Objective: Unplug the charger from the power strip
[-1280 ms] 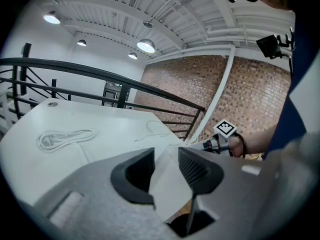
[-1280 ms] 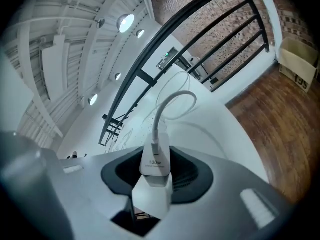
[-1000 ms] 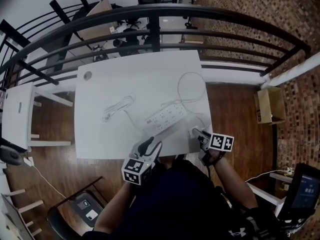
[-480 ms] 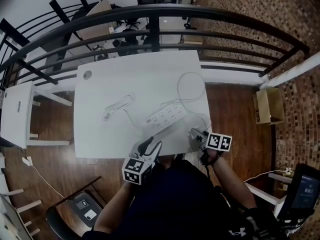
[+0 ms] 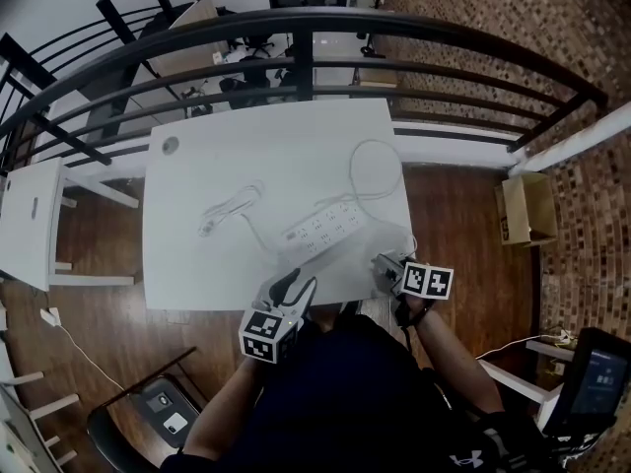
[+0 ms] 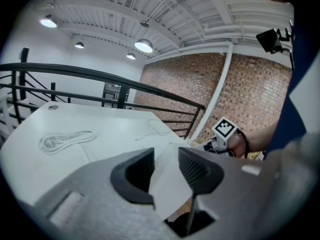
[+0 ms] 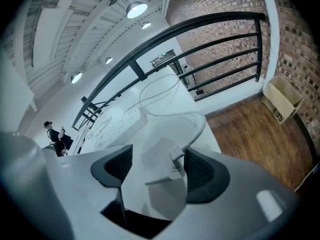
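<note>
At the table's (image 5: 227,146) near right corner, the white charger (image 7: 159,174) lies loose between our right gripper's (image 7: 157,155) opening fingers (image 7: 202,173), clear of the power strip (image 5: 322,230). We judge it light, rigid and smooth: grip its flat sides, not the limp cable (image 7: 201,120). Our left gripper (image 6: 165,160) gapes empty.

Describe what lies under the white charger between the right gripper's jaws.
The charger rests on the bare white table, between the opening jaws of the right gripper. Its underside, and any prongs there, are covered by its own body.
</note>
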Demonstrator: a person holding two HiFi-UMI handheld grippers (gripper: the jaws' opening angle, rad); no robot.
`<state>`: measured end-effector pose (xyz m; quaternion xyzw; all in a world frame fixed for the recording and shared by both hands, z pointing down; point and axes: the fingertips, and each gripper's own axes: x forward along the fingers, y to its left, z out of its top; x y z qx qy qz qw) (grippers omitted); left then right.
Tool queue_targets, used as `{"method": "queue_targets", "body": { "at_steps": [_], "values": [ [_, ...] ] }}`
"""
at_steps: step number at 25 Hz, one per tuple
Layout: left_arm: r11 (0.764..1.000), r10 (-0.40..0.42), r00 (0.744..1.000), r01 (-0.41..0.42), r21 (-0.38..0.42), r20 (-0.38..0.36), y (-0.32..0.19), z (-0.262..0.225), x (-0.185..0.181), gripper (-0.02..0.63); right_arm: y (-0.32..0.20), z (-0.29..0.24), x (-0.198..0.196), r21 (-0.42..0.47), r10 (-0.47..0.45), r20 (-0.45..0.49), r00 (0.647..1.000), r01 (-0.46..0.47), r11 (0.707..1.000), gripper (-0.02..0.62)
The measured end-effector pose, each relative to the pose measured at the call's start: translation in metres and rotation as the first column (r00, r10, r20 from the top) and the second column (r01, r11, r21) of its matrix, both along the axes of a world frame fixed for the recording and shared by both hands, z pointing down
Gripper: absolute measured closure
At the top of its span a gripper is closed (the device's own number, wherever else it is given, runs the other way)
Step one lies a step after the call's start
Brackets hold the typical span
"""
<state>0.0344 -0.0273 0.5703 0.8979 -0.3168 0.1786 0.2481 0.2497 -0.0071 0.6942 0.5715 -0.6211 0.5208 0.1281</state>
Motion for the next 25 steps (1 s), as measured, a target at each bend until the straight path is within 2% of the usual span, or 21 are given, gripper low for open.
{"method": "queue_targets", "body": {
  "at_steps": [4,8,19,22,24,25],
  "values": [
    [1.000,0.004,1.000,-0.004,-0.001,-0.004,0.001,0.000,0.001,0.453,0.002,-0.003,0.002,0.001,0.018,-0.001,1.000,-0.018,1.000,0.270],
    [1.000,0.006,1.000,-0.006,0.002,-0.006,0.001,-0.004,0.002,0.453,0.007,-0.011,0.011,0.006,0.078,-0.002,0.997,-0.078,0.997,0.270],
    [1.000,0.009,1.000,-0.008,0.027,-0.021,-0.002,-0.013,0.003,0.453,0.003,-0.059,0.040,0.115,0.174,-0.027,0.984,-0.170,0.979,0.276],
    [0.998,-0.020,0.999,0.021,0.063,-0.026,-0.010,-0.025,0.003,0.474,-0.007,-0.084,0.035,0.179,0.161,-0.032,0.987,-0.152,0.972,0.305],
    [0.996,-0.037,0.999,0.040,0.085,-0.039,-0.014,-0.036,0.004,0.482,-0.015,-0.105,0.025,0.246,0.125,-0.019,0.992,-0.116,0.962,0.374],
    [0.994,-0.041,0.998,0.045,0.095,-0.046,-0.015,-0.041,0.005,0.486,-0.019,-0.115,0.018,0.282,0.099,-0.009,0.995,-0.092,0.955,0.430]
  ]
}}
